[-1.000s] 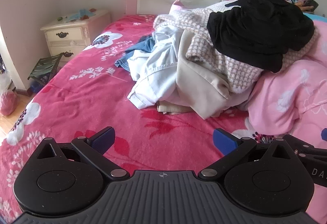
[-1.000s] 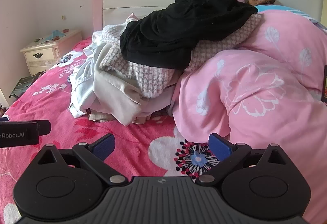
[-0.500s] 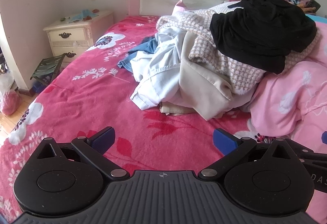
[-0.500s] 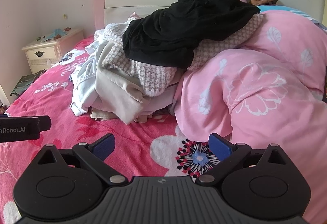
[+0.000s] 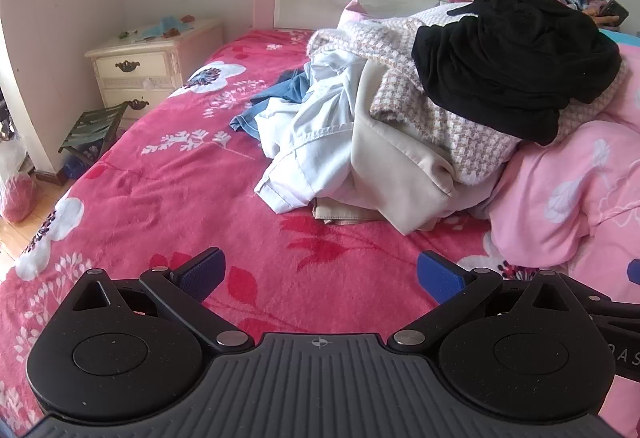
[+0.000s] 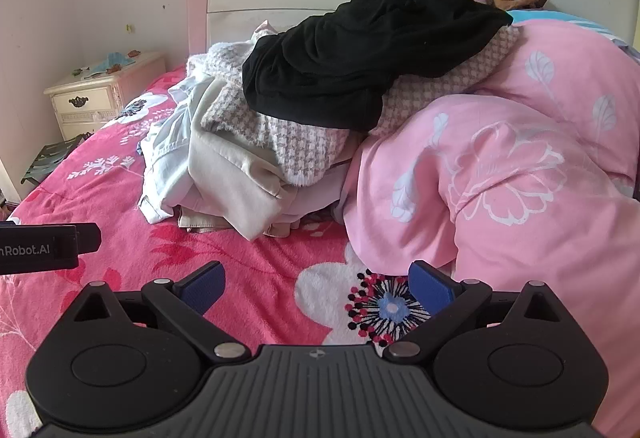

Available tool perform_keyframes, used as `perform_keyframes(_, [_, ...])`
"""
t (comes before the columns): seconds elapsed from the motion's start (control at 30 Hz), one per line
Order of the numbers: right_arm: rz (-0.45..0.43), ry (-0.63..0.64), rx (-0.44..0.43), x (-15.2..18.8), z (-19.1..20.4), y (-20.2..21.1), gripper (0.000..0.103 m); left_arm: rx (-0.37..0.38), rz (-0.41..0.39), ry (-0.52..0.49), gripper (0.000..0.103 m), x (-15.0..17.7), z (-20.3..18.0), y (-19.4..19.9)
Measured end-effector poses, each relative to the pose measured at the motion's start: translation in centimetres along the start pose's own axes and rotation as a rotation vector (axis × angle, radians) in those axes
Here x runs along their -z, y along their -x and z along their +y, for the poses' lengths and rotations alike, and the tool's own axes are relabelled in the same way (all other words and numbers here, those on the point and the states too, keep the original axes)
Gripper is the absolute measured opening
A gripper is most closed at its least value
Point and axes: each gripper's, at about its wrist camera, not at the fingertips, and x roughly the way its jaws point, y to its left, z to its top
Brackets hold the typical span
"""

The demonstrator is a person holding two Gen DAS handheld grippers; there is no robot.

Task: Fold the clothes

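Left wrist view: at far left a bedside cabinet (image 5: 154, 68) stands against the wall, then the red flowered blanket (image 5: 160, 190) spreads bare in front of my left gripper (image 5: 320, 272), whose blue pads are wide apart with nothing between them. Further right lies the heap of clothes (image 5: 380, 142): a blue piece at its left edge, a pale white garment (image 5: 316, 146) and a cream one draped down the front, a houndstooth knit above, and a black garment (image 5: 512, 66) on top, leaning against the pink quilt (image 5: 572, 190). A person sits at the headboard behind it, holding a phone. Right wrist view: the same heap sits left of centre, and my right gripper (image 6: 316, 284) is likewise spread and empty over the blanket, just beside the quilt's edge. I judge that no garment is yet picked, so the step in hand is the approach. Next I should reach forward, close on one loose hem, probably the white piece or the black top layer, and draw it onto the bare blanket
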Motion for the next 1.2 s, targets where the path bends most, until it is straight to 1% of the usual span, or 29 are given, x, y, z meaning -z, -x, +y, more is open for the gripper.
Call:
perform_keyframes(0.27, [0.0, 0.002, 0.001, 0.0, -0.2, -0.1, 0.101, 0.001, 0.003, 0.004, 0.103, -0.1, 0.0, 0.0])
perform_keyframes(0.43, [-0.008, 0.004, -0.003, 0.0, -0.2, -0.2, 0.101, 0.034, -0.013, 0.01, 0.103, 0.0, 0.1, 0.0])
perform_keyframes(0.53, [-0.041, 0.002, -0.01, -0.4, -0.8, -0.3, 0.101, 0.054, -0.034, 0.029, 0.103, -0.4, 0.1, -0.1])
perform_keyframes(0.6, [-0.089, 0.005, -0.011, -1.3, -1.6, -0.2, 0.101, 0.072, -0.06, 0.047, 0.103, -0.9, 0.1, -0.3])
perform_keyframes(0.63, [-0.117, 0.008, -0.01, -1.8, -2.1, -0.1, 0.101, 0.08, -0.072, 0.056, 0.103, -1.2, 0.1, -0.4])
perform_keyframes(0.73, [-0.234, 0.049, -0.02, -4.4, -3.8, -0.1, 0.1, 0.138, -0.108, 0.06, 0.103, -2.7, -0.7, -1.1])
perform_keyframes(0.8, [-0.317, 0.091, -0.017, -6.6, -4.8, -0.3, 0.1, 0.185, -0.127, 0.006, 0.103, -4.4, -2.1, -2.0])
perform_keyframes(0.83, [-0.358, 0.102, -0.011, -7.8, -5.5, -0.7, 0.101, 0.197, -0.14, -0.025, 0.103, -5.3, -3.0, -2.5])
perform_keyframes(0.9, [-0.439, 0.123, 0.003, -10.3, -7.0, -1.6, 0.101, 0.181, -0.186, -0.085, 0.103, -7.0, -5.2, -3.7])
perform_keyframes(0.97, [-0.416, 0.074, -0.001, -12.5, -8.9, -4.0, 0.1, 0.165, -0.252, -0.155, 0.103, -8.6, -7.8, -5.2])
perform_keyframes(1.07, [-0.371, -0.005, -0.009, -15.8, -11.8, -7.8, 0.1, 0.159, -0.313, -0.246, 0.103, -10.1, -11.8, -7.9])
perform_keyframes(1.13, [-0.357, -0.015, 0.0, -17.3, -13.1, -10.1, 0.098, 0.19, -0.298, -0.239, 0.103, -10.9, -14.0, -9.6])
perform_keyframes(1.2, [-0.365, 0.026, 0.006, -18.8, -13.5, -11.7, 0.098, 0.223, -0.278, -0.226, 0.103, -11.4, -15.9, -11.1])
